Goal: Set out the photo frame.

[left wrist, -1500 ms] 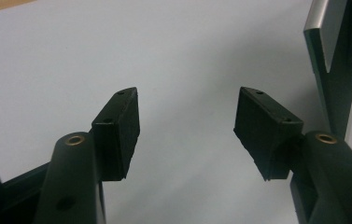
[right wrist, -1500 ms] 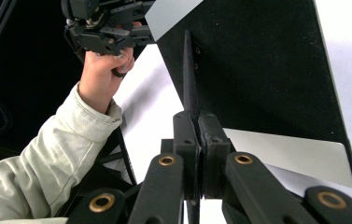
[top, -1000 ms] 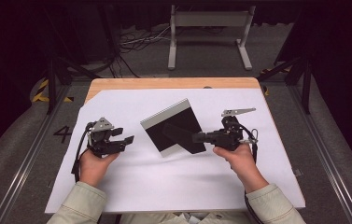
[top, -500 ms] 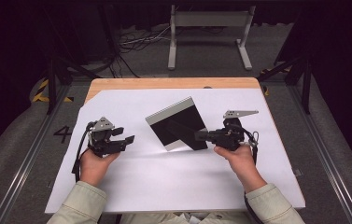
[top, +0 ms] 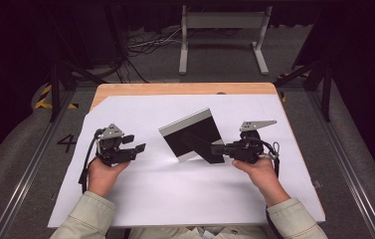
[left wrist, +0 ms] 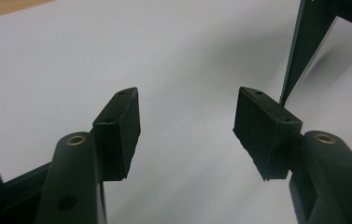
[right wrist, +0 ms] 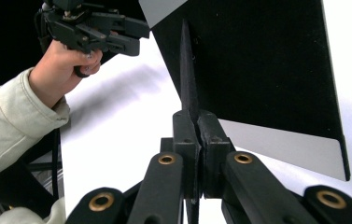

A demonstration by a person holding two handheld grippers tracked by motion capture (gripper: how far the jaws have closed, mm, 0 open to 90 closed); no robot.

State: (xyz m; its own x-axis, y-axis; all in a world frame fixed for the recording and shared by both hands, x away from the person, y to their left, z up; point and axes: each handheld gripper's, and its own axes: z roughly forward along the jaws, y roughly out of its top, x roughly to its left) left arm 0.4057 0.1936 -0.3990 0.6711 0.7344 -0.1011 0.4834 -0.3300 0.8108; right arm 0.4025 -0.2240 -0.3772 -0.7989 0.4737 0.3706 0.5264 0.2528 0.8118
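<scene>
Two tools are working over the white surface [top: 185,189]: the right tool [right wrist: 195,140] is pinching the black photo frame's [top: 191,135] stand, mid-surface; the left tool [left wrist: 186,119] is gaping empty.

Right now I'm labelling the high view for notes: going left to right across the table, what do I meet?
Left claw, open over the white sheet → black-and-grey panel, tilted up → right claw, shut on the panel's back strut.
</scene>
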